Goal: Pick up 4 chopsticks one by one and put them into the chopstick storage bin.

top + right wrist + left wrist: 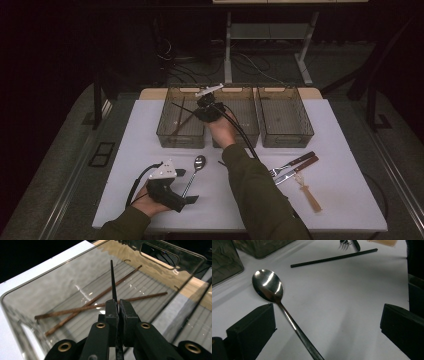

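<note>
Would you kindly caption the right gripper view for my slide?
Right gripper clamps a black chopstick above the bin holding two brown chopsticks.

three bins (235, 116) in a row at the table's (125, 130) back, two sticks (82, 307) crossed in the left bin (181, 122), spoon (195, 172) in front of it, forks (292, 167) right, chopstick (334, 258) between

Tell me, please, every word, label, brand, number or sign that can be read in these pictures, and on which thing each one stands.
There are none to read.
The spoon, the left bin, the black chopstick in the right gripper, the left gripper and the table bear no lettering.
The forks are too small to tell.
</note>
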The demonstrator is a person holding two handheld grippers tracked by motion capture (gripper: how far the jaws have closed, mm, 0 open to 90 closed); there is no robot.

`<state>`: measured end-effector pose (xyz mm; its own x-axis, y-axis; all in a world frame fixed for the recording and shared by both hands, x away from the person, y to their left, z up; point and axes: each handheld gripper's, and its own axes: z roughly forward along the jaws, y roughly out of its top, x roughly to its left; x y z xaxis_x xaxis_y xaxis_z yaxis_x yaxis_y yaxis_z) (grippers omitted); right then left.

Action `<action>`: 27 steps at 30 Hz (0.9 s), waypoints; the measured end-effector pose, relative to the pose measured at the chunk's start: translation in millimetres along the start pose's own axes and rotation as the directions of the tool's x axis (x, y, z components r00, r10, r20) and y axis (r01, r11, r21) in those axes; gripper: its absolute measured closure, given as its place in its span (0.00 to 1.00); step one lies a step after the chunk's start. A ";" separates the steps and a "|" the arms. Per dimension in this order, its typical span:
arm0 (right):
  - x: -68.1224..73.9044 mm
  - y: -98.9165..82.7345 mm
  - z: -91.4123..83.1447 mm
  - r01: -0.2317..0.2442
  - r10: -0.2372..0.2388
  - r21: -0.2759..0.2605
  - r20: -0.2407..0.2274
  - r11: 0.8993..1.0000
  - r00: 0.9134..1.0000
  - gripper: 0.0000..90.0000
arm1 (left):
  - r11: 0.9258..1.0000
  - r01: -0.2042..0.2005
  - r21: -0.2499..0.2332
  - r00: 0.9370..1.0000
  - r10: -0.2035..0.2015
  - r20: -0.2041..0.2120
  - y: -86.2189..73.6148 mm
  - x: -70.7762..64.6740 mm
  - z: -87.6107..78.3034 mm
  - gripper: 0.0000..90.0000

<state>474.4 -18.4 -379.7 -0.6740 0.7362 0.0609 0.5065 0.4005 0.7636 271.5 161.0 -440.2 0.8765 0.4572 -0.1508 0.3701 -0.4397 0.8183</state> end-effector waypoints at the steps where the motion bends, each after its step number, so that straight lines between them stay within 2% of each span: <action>1: 0.4 1.7 3.0 -0.002 0.002 0.000 -0.001 1.000 1.000 0.95 | 1.000 0.000 0.000 1.000 0.000 0.001 0.0 0.2 0.0 0.00; 3: 0.8 4.5 6.8 -0.002 0.002 -0.004 0.008 1.000 1.000 0.94 | 1.000 -0.003 0.001 1.000 0.003 0.003 -0.1 0.6 -0.3 0.00; 5: 0.4 6.7 6.5 -0.011 0.012 -0.023 0.006 1.000 1.000 0.79 | 1.000 -0.003 0.000 1.000 0.003 0.004 -0.2 0.9 -0.6 0.00; 6: 0.4 7.7 4.8 -0.015 0.016 -0.028 0.012 0.999 1.000 0.77 | 1.000 -0.003 0.000 1.000 0.003 0.004 -0.2 1.0 -0.6 0.00; 13: -3.5 8.6 -13.2 -0.039 0.037 -0.059 -0.049 0.997 0.998 0.59 | 1.000 0.005 0.000 1.000 -0.005 0.004 -0.3 0.1 0.0 0.00; 17: -3.2 3.2 -26.7 -0.024 0.016 -0.074 -0.104 0.997 0.994 0.53 | 1.000 0.004 -0.002 1.000 -0.004 0.004 -0.3 0.5 -0.7 0.00; 24: -8.3 -14.7 -51.7 0.000 -0.011 -0.087 -0.131 0.996 0.991 0.48 | 1.000 0.001 -0.007 1.000 -0.001 0.003 -0.2 0.5 -0.2 0.00; 27: -11.9 -23.9 -63.0 0.017 -0.029 -0.087 -0.144 0.996 0.989 0.47 | 1.000 0.013 -0.012 1.000 -0.013 0.003 -0.4 -0.5 0.3 0.00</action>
<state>436.5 -71.1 -358.2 -0.7587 0.6382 0.1304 0.4463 0.3635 0.8177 271.0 160.7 -440.5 0.8727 0.4603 -0.1630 0.3776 -0.4245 0.8229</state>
